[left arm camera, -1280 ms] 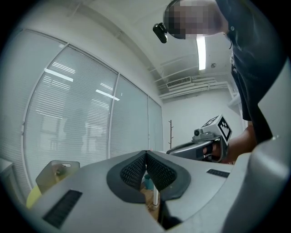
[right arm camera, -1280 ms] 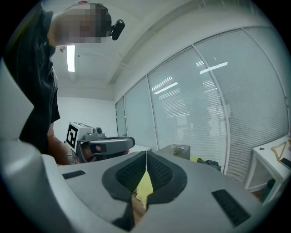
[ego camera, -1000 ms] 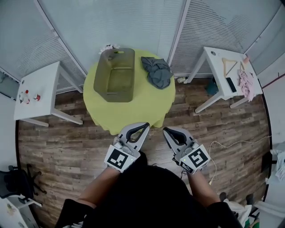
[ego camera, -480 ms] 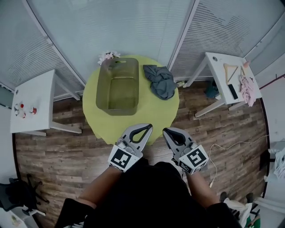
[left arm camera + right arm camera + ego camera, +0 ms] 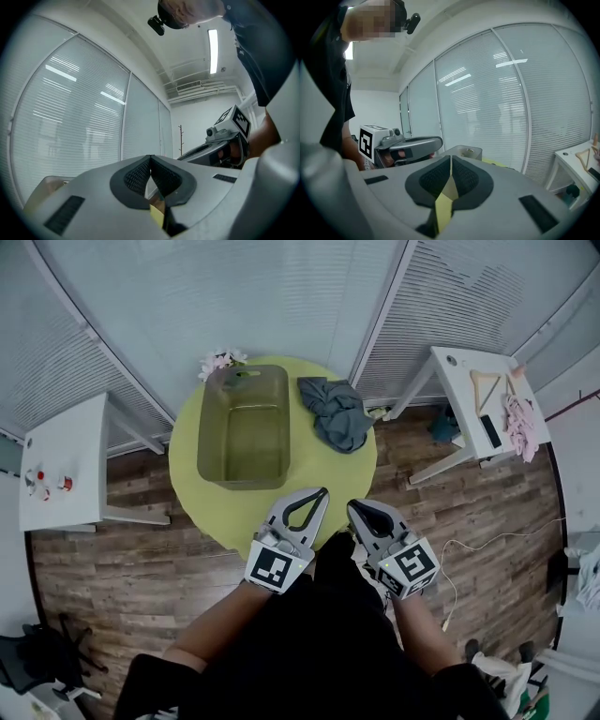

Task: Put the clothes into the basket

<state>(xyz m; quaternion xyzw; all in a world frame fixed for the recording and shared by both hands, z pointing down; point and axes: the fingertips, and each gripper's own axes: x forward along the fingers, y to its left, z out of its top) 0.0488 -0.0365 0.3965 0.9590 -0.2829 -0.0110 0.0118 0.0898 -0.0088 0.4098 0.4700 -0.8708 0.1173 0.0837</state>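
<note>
A crumpled dark grey garment [image 5: 336, 412] lies on the right part of the round yellow-green table [image 5: 225, 504]. Left of it stands an olive translucent basket [image 5: 244, 427], nothing inside; its rim [image 5: 468, 151] also peeks over the jaws in the right gripper view. My left gripper [image 5: 322, 491] and right gripper [image 5: 352, 506] hover side by side over the table's near edge, both shut with nothing between the jaws. The left gripper view shows its tips [image 5: 150, 157] touching; in the right gripper view the tips [image 5: 451, 157] meet too.
White side tables stand at the left [image 5: 66, 460] and right [image 5: 473, 418]; the right one carries a wooden hanger [image 5: 485, 384], a dark phone-like object [image 5: 487, 431] and pink cloth [image 5: 520, 423]. Blind-covered glass walls stand behind the table. A white cable [image 5: 487, 545] lies on the wood floor.
Both grippers, still shut, have moved forward to the table's near edge; the table, basket and garment now sit closer in the head view.
</note>
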